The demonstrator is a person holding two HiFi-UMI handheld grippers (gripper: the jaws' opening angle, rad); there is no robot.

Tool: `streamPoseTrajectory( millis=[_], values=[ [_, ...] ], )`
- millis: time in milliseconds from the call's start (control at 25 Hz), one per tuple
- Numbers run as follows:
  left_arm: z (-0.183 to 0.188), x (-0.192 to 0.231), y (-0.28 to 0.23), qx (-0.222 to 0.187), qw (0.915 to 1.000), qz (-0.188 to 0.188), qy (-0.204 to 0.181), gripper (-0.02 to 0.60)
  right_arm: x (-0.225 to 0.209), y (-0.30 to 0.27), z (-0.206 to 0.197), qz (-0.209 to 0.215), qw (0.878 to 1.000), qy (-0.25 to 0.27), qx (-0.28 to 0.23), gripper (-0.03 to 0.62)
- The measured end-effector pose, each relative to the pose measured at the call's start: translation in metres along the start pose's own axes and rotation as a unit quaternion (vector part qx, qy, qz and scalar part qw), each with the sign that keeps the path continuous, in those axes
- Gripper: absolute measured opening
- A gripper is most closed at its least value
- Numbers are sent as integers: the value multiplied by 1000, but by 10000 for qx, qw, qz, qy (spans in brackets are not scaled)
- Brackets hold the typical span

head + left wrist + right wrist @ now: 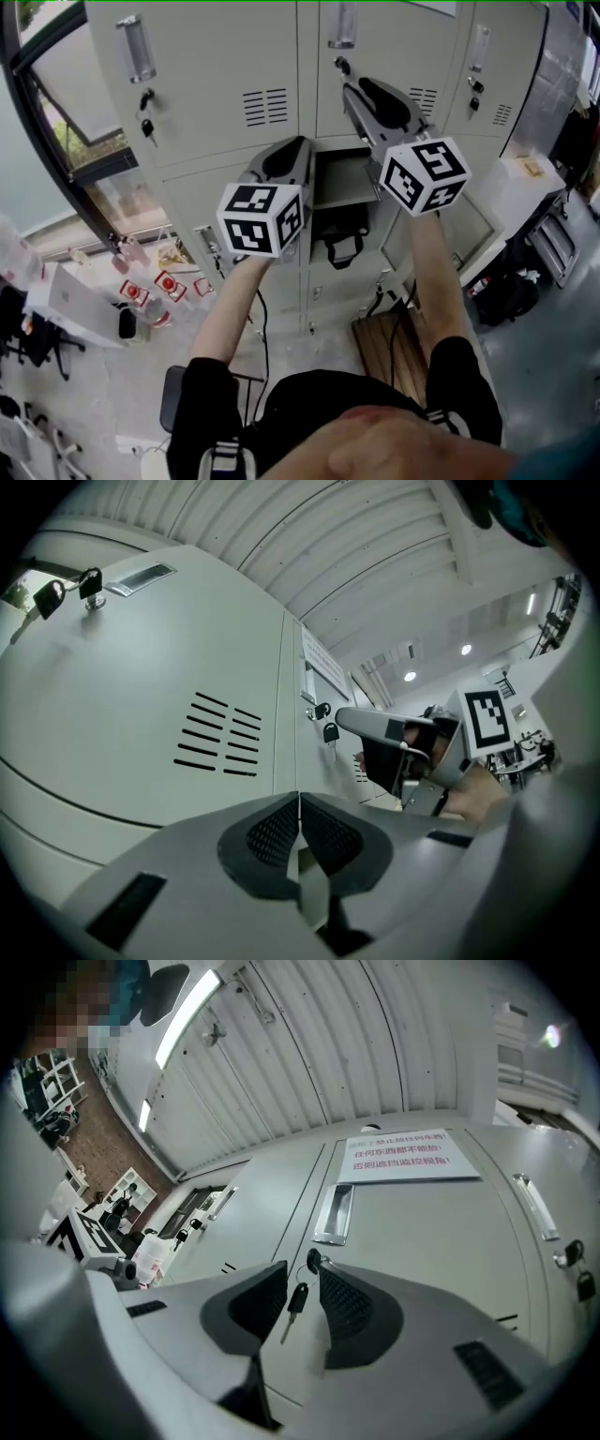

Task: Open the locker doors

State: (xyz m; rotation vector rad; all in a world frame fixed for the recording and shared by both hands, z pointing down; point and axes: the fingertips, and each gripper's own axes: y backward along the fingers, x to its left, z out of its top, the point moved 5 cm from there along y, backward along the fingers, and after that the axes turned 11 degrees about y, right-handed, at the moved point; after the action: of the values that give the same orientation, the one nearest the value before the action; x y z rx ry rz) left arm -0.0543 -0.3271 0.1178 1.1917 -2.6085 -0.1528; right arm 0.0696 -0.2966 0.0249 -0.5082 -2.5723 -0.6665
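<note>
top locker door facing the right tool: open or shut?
Shut. In the right gripper view the door lies flush with the neighbouring doors, and its key hangs between the jaws of the open right tool.

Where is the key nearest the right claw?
In the right gripper view, the key dangles from its lock inside the open right claw, below the silver handle.

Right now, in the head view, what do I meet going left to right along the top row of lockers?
left handle → vents → middle handle → right handle
</note>
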Motion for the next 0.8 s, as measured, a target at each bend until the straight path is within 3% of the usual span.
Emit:
streamPoseTrajectory(
  millis=[520,800],
  values=[
    [10,-2,3,-98,9992,58,-387,11,-1,-20,13,-409,9988,255,26,69],
    [10,4,7,-107,9990,125,-428,11,-3,-19,13,-589,9982,43,-45,37]
  ],
)
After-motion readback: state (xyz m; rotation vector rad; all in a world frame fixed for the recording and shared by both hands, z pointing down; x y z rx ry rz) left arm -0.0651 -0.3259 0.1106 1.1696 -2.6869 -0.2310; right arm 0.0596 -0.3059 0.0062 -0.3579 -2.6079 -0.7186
